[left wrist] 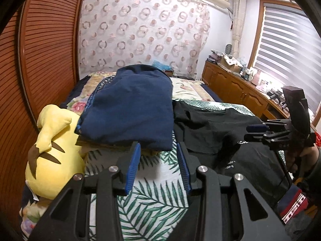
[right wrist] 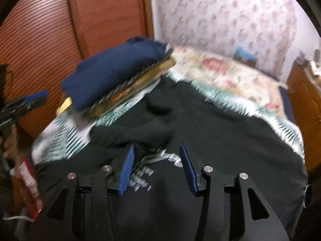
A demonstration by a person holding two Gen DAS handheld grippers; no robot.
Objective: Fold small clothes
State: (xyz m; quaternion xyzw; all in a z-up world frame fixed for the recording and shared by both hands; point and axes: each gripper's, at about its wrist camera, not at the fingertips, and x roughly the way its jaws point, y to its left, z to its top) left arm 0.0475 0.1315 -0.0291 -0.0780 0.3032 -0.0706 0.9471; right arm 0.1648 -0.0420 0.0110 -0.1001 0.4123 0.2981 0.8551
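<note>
My left gripper (left wrist: pixel 158 152) and right gripper (right wrist: pixel 156 156) both gape, empty, over the bed (left wrist: pixel 152 200). The black T-shirt (right wrist: pixel 200 124) sprawls rumpled near its front edge, probably; a careless grab would topple the folded navy stack (left wrist: pixel 130 108) beside it

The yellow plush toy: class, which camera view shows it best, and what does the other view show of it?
The left wrist view. There the yellow plush toy lies in plain sight at the left, beside the stack topped by the folded navy garment. The right wrist view is blurred and shows only a yellow sliver under that stack.
</note>
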